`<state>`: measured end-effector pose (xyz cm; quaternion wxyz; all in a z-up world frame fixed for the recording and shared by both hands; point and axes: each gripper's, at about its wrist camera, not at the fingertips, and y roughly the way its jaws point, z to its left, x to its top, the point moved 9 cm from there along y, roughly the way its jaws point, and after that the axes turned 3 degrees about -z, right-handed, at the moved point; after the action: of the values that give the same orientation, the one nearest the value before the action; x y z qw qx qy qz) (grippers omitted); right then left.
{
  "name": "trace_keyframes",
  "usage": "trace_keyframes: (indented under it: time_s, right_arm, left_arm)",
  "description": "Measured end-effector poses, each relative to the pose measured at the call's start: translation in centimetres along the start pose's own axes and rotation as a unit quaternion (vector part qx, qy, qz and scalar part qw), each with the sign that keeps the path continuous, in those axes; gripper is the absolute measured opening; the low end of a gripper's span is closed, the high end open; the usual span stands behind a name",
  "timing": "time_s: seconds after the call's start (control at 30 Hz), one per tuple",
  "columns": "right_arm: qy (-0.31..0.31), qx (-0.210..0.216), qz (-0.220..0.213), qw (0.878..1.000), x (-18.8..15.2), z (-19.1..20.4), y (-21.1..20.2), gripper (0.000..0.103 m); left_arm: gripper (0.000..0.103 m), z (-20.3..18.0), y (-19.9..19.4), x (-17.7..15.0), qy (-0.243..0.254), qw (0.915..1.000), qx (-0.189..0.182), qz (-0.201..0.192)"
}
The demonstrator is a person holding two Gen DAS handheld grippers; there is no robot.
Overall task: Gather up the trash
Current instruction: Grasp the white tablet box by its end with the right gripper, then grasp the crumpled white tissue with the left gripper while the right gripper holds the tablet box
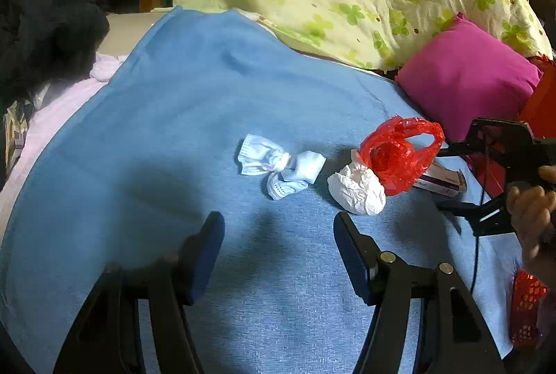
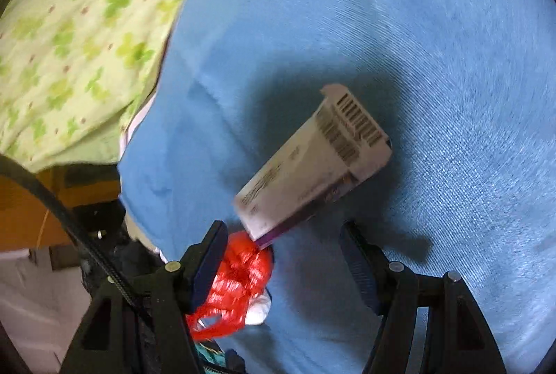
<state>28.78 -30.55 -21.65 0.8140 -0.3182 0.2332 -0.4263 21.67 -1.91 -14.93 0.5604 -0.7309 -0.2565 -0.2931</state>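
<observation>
Both grippers open, empty. Left gripper (image 1: 278,231) low centre, facing knotted white cloth (image 1: 278,167). Right gripper (image 2: 281,235) over cardboard box (image 2: 312,158), beside red bag (image 1: 399,153), presumably lined up for pickup.

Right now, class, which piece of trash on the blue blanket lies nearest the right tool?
The cardboard box, printed with barcodes, lies just ahead of the open right tool; the red plastic bag, crumpled tissue and white cloth bundle lie farther left.

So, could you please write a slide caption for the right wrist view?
Open right hand-held gripper above a small barcoded carton on the blue sheet, red plastic bag beside it.
</observation>
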Motion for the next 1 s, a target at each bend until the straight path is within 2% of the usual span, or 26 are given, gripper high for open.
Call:
trace_keyframes:
  time_s: [0.23,0.43,0.47,0.5,0.53,0.7,0.83,1.0]
  right_arm:
    - [-0.004,-0.003,-0.037,0.999,1.1,0.2,-0.1,0.071]
    - [0.008,0.005,-0.088,0.996,1.9,0.2,0.0,0.070]
    - [0.000,0.000,-0.098,0.995,1.9,0.4,-0.1,0.065]
    - [-0.012,-0.012,-0.109,0.994,2.0,0.4,0.0,0.046]
    - [-0.021,-0.014,-0.113,0.993,2.0,0.4,0.1,0.038]
    - [-0.068,0.005,-0.141,0.988,1.9,0.8,-0.6,0.032]
    - [-0.114,0.009,-0.164,0.980,1.7,1.1,-2.4,0.032]
    - [-0.158,0.028,-0.171,0.972,0.5,1.2,-5.1,0.032]
  left_arm:
    - [0.066,-0.4,-0.1,-0.1,0.003,1.0000,-0.008,0.001]
    - [0.066,-1.0,-0.1,-0.3,0.013,0.9998,-0.017,0.003]
    - [0.066,-1.0,0.0,-0.3,0.015,0.9997,-0.018,0.004]
    - [0.066,-1.1,0.1,-0.3,0.016,0.9997,-0.017,0.005]
    - [0.066,-1.1,0.2,-0.4,0.016,0.9997,-0.018,0.007]
    - [0.066,-1.9,0.6,-0.4,0.018,0.9989,-0.042,0.008]
    - [0.066,-3.3,0.9,0.0,0.003,0.9961,-0.088,0.009]
    - [0.069,-5.3,2.0,0.8,0.013,0.9942,-0.107,0.002]
